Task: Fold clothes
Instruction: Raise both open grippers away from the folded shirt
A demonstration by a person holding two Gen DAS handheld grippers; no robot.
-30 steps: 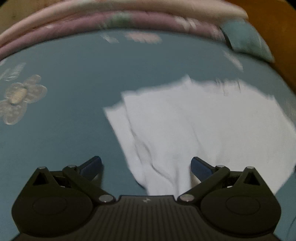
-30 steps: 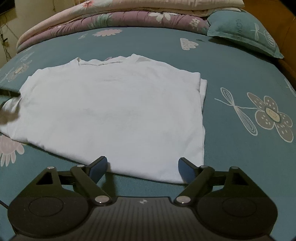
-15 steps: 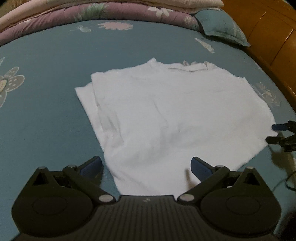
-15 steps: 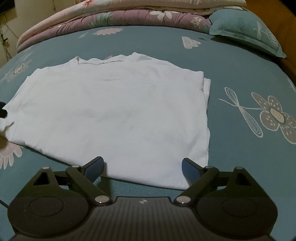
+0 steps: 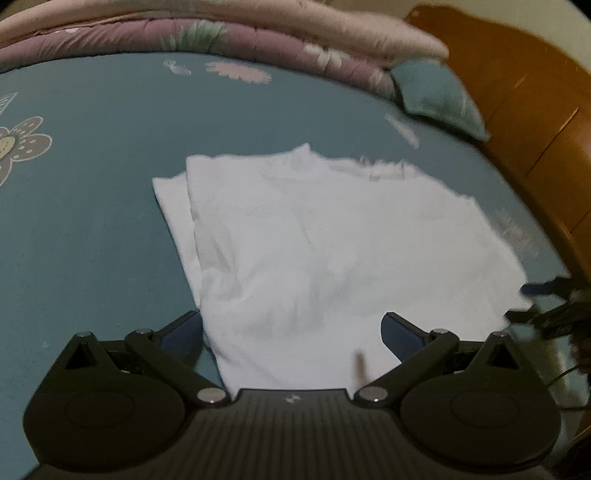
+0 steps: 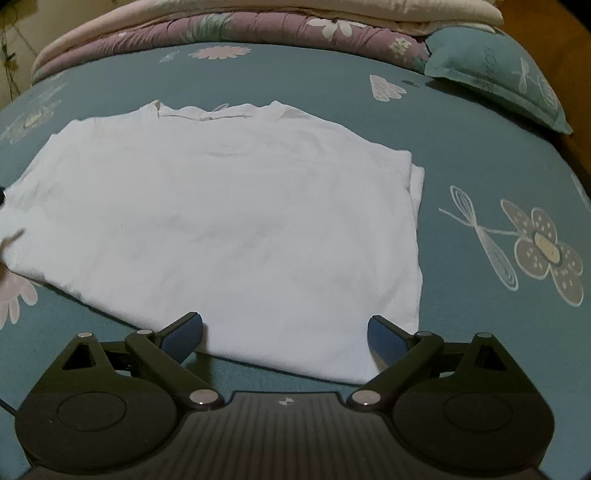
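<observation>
Widened right gripper (image 6: 285,330) straddles shirt (image 6: 229,221) hem.

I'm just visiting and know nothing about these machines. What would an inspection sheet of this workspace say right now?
Surface: bed sheet, teal with flower prints, covering a bed.
Job's things: white T-shirt, lying flat, both sides folded in, neckline at the far end.
Clutter: nothing seen.
Grippers: left gripper open, over the shirt's near hem; right gripper open, jaws spread either side of the near hem, nothing pinched.
Cables: a thin dark cable at the right edge of the left view, blurred.
Surroundings: folded quilts and a teal pillow at the far end; wooden headboard beside them.
</observation>
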